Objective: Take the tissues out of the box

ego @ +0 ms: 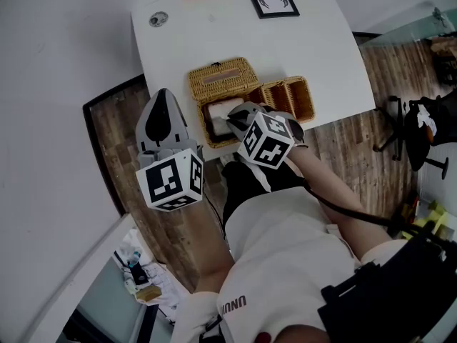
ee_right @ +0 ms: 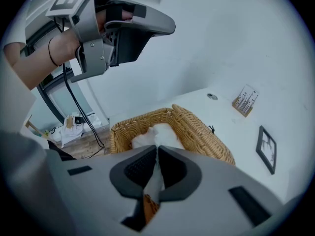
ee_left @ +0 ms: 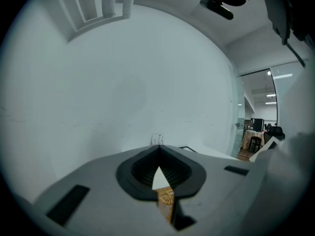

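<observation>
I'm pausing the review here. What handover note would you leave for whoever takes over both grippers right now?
Right gripper: shut on a tissue inside the wicker box; lid is open.
Left gripper: shut, empty, held to the left of the box, touching nothing.
Done: tissue pinched.
Left: lift it out, then take the rest. No tissue shows on the table yet.

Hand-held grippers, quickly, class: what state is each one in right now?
Left hand-held gripper: closed, holding nothing.
Right hand-held gripper: closed on a tissue.
</observation>
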Demonstrator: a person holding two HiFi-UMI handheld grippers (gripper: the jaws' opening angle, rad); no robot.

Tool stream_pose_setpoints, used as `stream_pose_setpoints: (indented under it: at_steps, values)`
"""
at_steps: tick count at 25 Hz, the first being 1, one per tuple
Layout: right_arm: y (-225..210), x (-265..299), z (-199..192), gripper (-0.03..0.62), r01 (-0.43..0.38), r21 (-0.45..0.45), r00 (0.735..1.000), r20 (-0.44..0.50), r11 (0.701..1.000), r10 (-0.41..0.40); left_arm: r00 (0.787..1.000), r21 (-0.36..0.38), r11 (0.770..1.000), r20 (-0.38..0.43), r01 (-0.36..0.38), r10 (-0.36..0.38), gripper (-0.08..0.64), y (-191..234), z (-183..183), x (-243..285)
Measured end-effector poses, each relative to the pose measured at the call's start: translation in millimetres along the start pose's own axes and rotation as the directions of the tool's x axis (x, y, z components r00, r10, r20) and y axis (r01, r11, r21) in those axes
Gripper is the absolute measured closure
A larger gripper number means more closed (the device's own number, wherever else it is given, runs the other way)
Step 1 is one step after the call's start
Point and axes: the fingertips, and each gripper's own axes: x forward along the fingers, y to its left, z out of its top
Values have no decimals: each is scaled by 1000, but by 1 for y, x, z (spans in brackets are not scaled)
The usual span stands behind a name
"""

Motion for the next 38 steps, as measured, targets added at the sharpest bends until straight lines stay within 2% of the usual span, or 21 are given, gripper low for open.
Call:
stream_pose_setpoints:
  at_steps: [27, 38]
  values:
    - [-3, -41, 21, 566, 44, -35, 994, 104, 998, -40, 999, 10, 999, 34, -36, 35, 548, -5, 9, -5]
    - [-3, -58, 31, 566, 54, -48, 988, 147, 997, -47, 996, -17, 998, 58, -65, 66, 548, -4, 14, -8]
